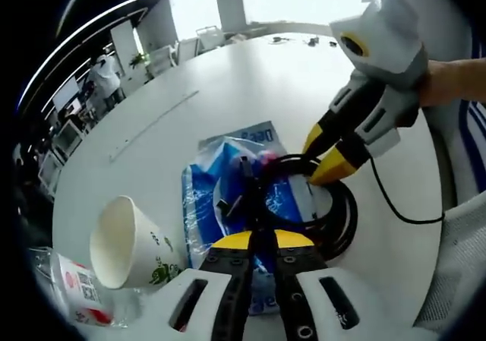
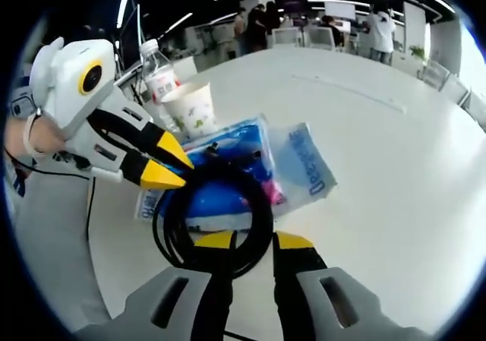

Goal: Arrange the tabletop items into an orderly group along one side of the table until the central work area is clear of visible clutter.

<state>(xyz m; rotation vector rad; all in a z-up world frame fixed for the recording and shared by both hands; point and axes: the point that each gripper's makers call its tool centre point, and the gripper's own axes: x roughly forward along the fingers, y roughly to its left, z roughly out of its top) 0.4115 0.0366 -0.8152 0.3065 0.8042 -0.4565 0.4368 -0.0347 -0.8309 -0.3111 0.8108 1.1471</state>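
Left gripper (image 1: 262,240): jaws nearly pressed together, narrow slit between, tips over blue packet (image 1: 228,197) at edge of black cable coil (image 1: 334,204); grip on cable cannot be confirmed. Right gripper (image 2: 254,241): jaws spread, straddling near side of cable coil (image 2: 216,212), not closed on it. Right gripper (image 1: 334,162) enters left gripper view from right, held by hand (image 1: 456,79), tips angled down onto coil. Coil lies on packet (image 2: 250,166) on white worktop (image 2: 380,128). Paper cup (image 1: 125,242) on its side beside packet; plastic bottle (image 1: 72,288) just beyond cup.
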